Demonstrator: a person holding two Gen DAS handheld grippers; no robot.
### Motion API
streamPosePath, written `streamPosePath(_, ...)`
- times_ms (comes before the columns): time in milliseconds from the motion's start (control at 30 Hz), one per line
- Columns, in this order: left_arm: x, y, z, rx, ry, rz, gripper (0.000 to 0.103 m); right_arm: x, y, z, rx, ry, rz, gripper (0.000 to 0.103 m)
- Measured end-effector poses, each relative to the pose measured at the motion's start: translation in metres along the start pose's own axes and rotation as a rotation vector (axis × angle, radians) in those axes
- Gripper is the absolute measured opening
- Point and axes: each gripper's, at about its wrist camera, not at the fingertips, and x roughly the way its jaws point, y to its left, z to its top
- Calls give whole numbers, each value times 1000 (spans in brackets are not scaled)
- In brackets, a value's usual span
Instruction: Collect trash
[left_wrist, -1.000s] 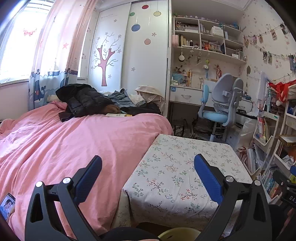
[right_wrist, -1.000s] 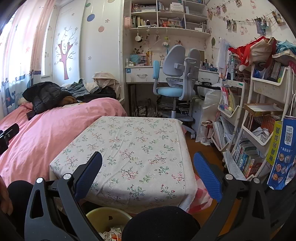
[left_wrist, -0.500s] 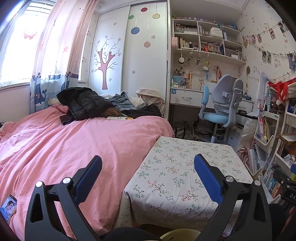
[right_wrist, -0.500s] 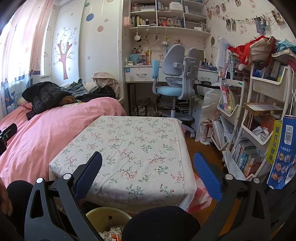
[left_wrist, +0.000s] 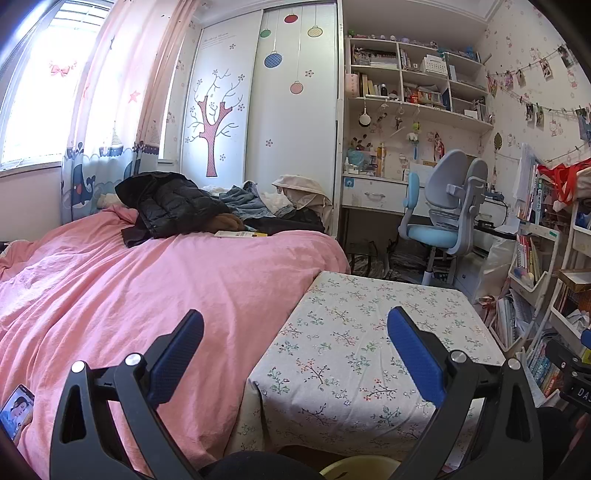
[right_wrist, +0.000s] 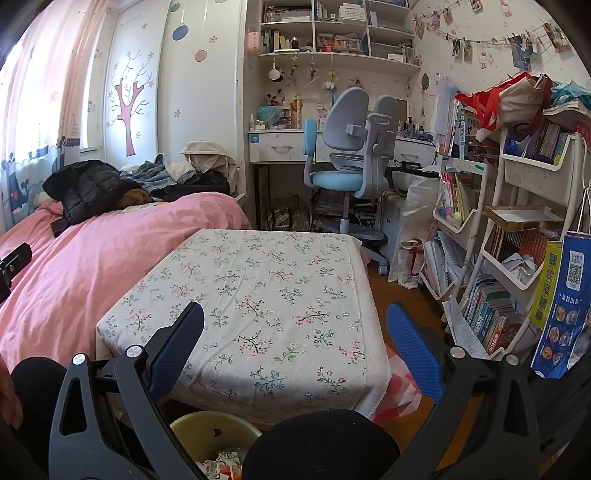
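My left gripper (left_wrist: 295, 350) is open and holds nothing; it hovers over the near edge of a low table draped in a floral cloth (left_wrist: 369, 332) beside the pink bed (left_wrist: 147, 280). My right gripper (right_wrist: 295, 350) is also open and empty above the same floral cloth (right_wrist: 266, 280). A pale yellow bin (right_wrist: 214, 432) sits on the floor below the table's near edge, between the person's dark knees (right_wrist: 325, 443), with crumpled wrappers (right_wrist: 221, 461) inside. Only the rim of the bin (left_wrist: 354, 467) shows in the left wrist view. No loose trash shows on the cloth.
Dark jackets and clothes (left_wrist: 177, 206) are piled at the bed's far end with a book (left_wrist: 240, 233). A phone (left_wrist: 16, 410) lies on the bed near left. A blue-grey desk chair (right_wrist: 351, 147) stands by the desk. White racks full of books (right_wrist: 517, 258) line the right side.
Both views have tilted slightly upward, so the table sits a little lower in frame. Both grippers stay open and empty.
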Motion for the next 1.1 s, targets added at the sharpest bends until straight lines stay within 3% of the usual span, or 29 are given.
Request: streamPosePath(1100,2,2,0,4,1,1,95,-2,-5,-1,-8,0,-3,96)
